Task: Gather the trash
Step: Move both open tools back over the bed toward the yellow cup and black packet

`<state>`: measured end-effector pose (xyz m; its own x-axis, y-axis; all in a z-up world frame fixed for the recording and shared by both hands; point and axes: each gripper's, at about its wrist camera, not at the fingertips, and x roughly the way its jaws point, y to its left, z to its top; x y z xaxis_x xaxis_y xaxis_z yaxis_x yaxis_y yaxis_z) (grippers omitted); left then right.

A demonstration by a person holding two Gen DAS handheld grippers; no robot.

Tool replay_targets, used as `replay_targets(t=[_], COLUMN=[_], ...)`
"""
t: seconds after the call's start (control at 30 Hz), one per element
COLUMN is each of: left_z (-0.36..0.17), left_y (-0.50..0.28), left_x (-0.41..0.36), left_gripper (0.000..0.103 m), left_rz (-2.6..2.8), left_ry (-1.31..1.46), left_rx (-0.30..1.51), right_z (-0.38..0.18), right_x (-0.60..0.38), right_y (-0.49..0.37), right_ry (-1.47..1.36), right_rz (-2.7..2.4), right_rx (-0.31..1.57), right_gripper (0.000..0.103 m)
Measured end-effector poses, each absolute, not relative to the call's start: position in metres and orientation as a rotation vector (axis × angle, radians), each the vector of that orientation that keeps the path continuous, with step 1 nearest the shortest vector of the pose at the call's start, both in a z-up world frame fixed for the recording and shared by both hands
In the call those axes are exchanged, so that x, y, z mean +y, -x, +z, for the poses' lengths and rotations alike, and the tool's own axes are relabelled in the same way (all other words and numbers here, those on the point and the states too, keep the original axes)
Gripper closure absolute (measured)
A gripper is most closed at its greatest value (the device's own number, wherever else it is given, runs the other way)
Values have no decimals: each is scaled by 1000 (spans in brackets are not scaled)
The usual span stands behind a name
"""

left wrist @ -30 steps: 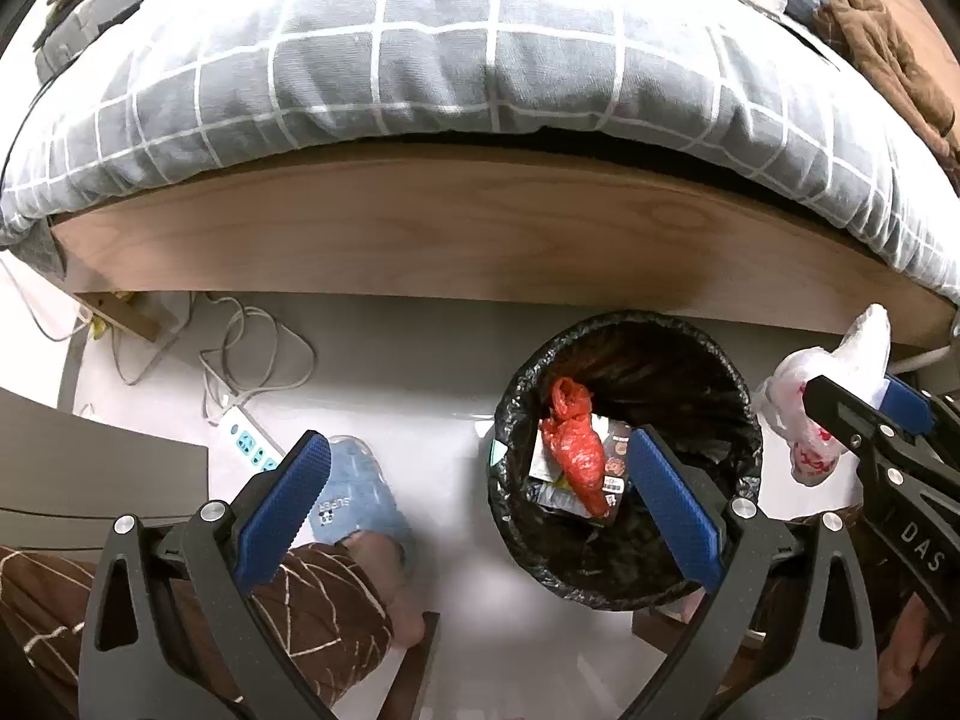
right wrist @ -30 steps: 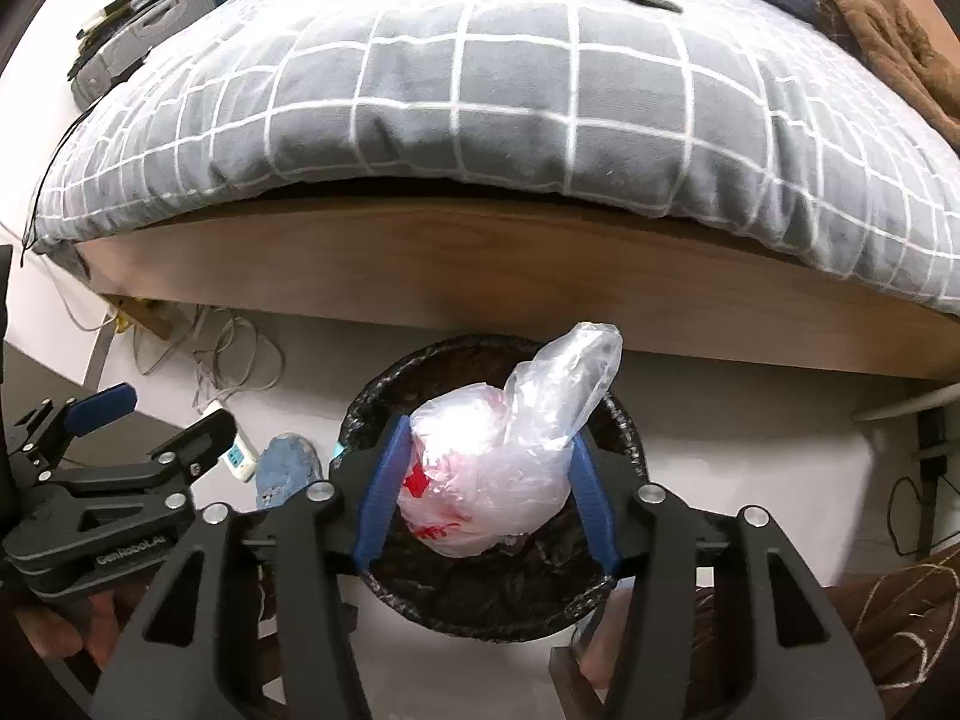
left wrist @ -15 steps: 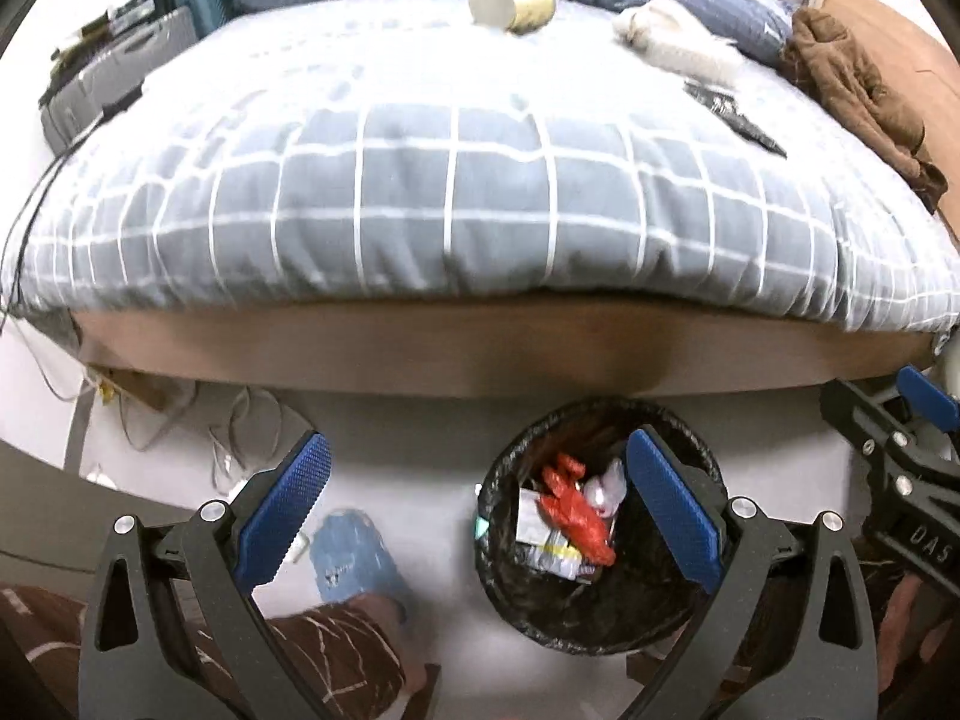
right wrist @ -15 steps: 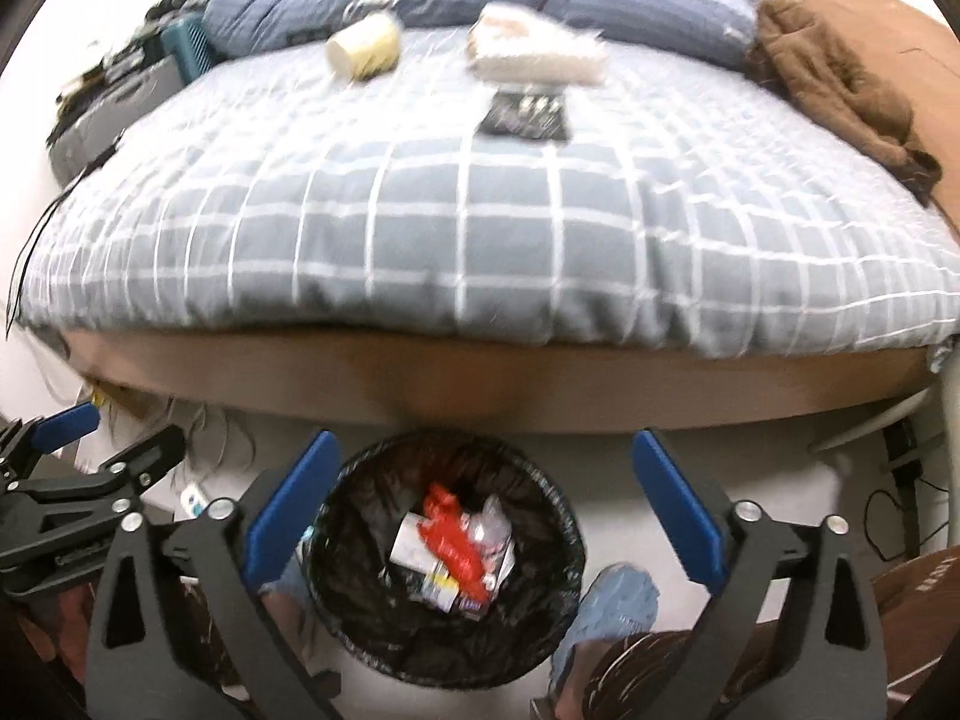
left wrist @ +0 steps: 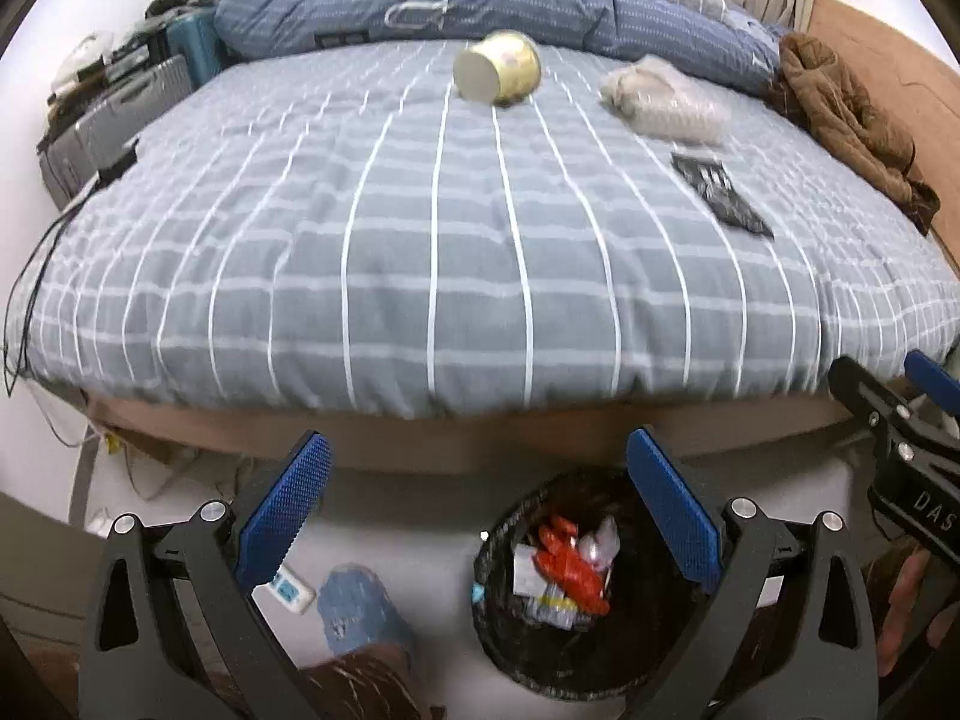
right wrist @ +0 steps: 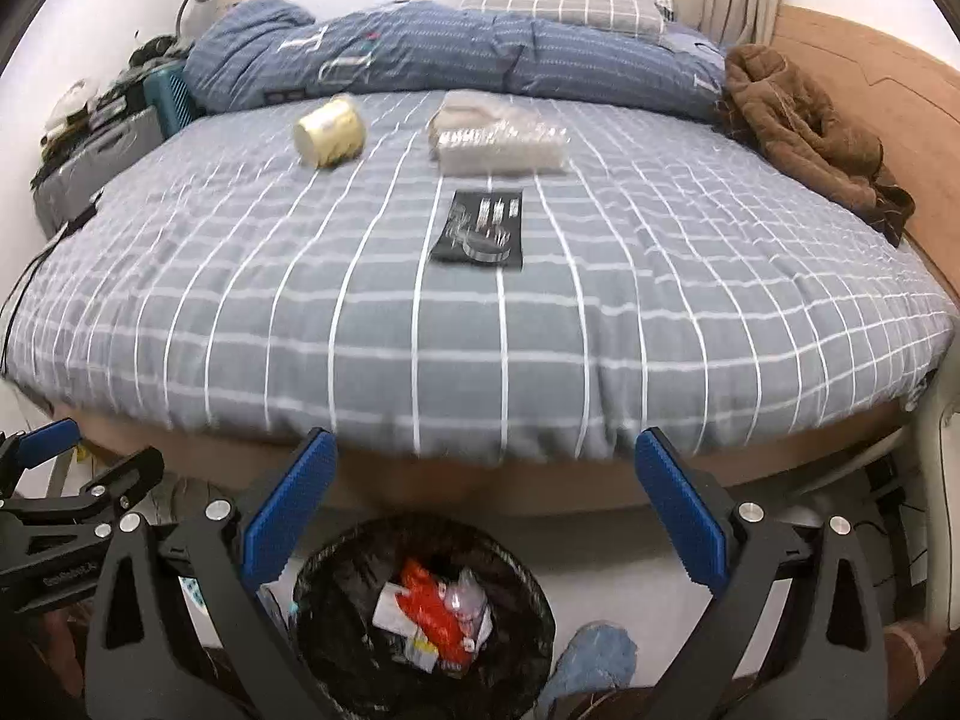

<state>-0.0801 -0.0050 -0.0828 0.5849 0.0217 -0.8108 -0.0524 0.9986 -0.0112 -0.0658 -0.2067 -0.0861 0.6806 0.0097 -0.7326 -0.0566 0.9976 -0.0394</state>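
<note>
While jaws gape, trash bin (right wrist: 423, 618) below, cup (right wrist: 330, 130) abed

Right gripper (right wrist: 485, 501) spread empty above trash bin (right wrist: 336, 564).

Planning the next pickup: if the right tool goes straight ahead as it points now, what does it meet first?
Most likely the front edge of the checked duvet; the right tool is open and empty. Depth is unclear.
</note>
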Motion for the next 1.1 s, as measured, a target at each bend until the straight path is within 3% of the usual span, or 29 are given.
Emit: replay_targets(t=[1.1], left_z=[-36], left_y=[-174], left_x=[-4], left_gripper=[6], left_rz=[38], left_ry=[91], left_rx=[840], right_z=[-79], right_x=[-194], right_y=[-106], right_ry=[36], right_rz=[69], right_rx=[865], right_gripper=[8])
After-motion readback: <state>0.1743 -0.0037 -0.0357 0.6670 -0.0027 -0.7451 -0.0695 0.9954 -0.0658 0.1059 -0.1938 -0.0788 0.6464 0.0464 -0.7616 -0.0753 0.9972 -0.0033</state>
